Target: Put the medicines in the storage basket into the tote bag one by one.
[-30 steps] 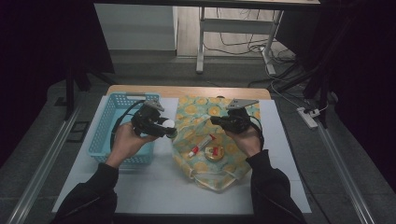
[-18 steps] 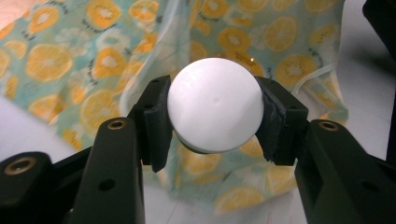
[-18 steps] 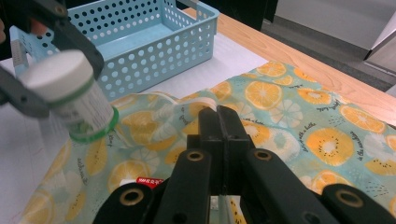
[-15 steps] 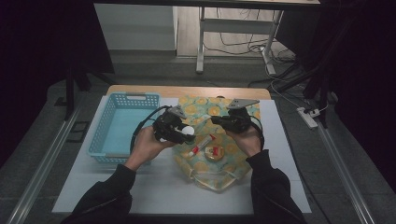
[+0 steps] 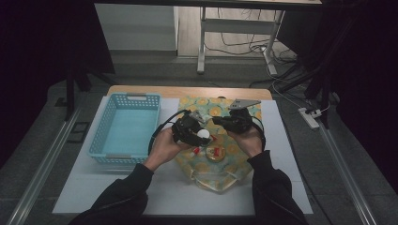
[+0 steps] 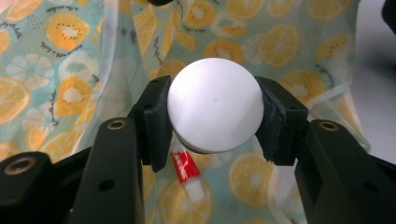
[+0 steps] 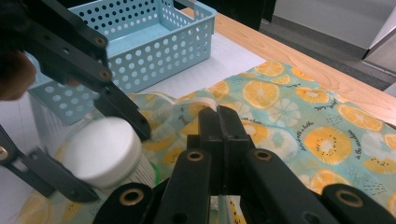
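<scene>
My left gripper (image 5: 202, 136) is shut on a small jar with a round white cap (image 6: 212, 105), a jaw pressing on each side of it. It holds the jar just above a fruit-print bag (image 5: 211, 171) lying on the white mat. A red and white tube (image 6: 184, 165) lies under the jar inside the bag. My right gripper (image 5: 217, 121) is shut on the bag's thin raised edge (image 7: 219, 203), close to the right of the jar (image 7: 102, 149). A round red and yellow item (image 5: 216, 153) also rests in the bag.
A light blue perforated basket (image 5: 99, 136) stands left of the bag, its near corner close to my left hand. The white mat (image 5: 281, 154) covers a wooden table (image 5: 187, 91). A power strip (image 5: 310, 119) and cables lie on the floor to the right.
My left hand has carried the white-capped jar from over the basket rightward and slightly down, to above the bag. The right hand has stayed put.
</scene>
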The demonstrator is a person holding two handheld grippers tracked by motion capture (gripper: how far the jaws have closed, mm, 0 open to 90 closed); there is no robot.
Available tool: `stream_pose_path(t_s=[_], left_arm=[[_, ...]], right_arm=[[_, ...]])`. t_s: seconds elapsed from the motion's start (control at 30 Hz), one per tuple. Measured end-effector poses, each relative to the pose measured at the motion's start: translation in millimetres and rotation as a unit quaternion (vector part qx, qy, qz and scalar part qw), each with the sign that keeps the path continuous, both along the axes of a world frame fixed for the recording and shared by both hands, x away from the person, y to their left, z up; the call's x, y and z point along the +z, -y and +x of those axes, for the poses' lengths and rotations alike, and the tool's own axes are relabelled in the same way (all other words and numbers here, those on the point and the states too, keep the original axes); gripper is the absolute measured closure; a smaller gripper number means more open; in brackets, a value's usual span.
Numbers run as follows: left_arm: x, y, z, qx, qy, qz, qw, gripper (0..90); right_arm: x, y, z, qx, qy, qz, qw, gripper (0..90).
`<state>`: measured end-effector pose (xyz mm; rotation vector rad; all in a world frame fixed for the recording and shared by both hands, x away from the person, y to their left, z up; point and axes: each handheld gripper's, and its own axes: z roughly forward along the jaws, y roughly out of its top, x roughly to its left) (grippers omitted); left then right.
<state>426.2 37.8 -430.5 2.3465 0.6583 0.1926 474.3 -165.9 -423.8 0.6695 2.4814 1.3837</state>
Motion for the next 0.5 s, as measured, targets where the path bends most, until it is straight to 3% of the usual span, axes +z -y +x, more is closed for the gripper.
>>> stream_pose_path(t_s=[0.5], left_arm=[[-20.7, 33.1, 13.5, -0.012, -0.009, 0.005, 0.9999, 50.3]], right_arm=[[-1.8, 2.7, 2.3, -0.007, -0.001, 0.001, 1.0000, 90.0]])
